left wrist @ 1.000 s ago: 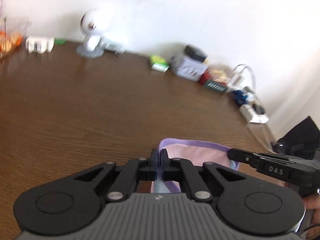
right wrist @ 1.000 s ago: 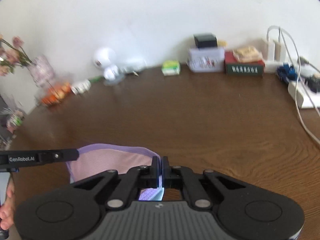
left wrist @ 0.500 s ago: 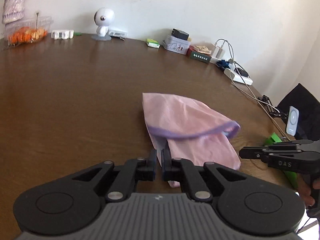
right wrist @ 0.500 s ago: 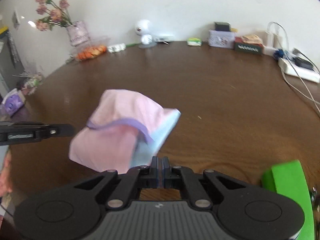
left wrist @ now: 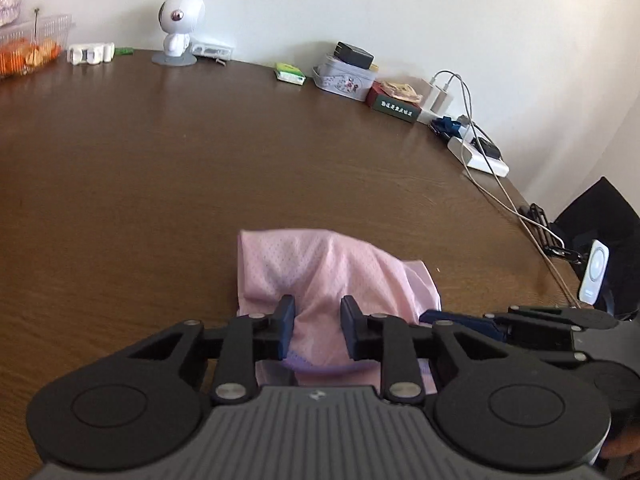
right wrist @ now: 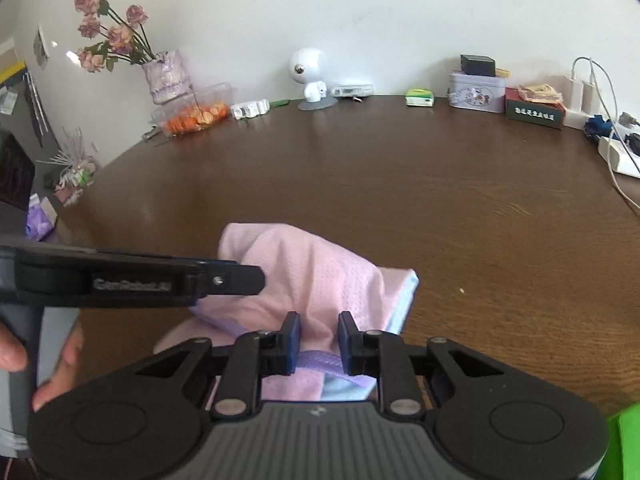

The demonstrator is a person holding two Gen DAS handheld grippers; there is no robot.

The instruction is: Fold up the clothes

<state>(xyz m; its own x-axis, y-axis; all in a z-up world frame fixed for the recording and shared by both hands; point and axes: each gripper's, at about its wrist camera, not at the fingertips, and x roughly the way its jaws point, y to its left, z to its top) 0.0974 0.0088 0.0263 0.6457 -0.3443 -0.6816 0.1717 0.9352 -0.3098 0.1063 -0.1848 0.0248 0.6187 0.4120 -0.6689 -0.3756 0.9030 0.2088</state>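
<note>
Brown table (left wrist: 160, 184) bears pink garment (left wrist: 320, 272); both jaws opening around it.

Setting: a home interior. Indicators: a brown wooden table (right wrist: 400, 184) against a white wall, a vase of dried roses (right wrist: 166, 76), a clear tray of oranges (right wrist: 196, 114), a decorated tin (right wrist: 476, 92), phone chargers (right wrist: 578, 96) and a power strip (left wrist: 478, 156).

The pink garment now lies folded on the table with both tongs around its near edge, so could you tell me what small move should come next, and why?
Probably draw both tongs straight back. The pink garment rests doubled on the table, and the left tongs and right tongs are opening, pads off the cloth between them.
</note>
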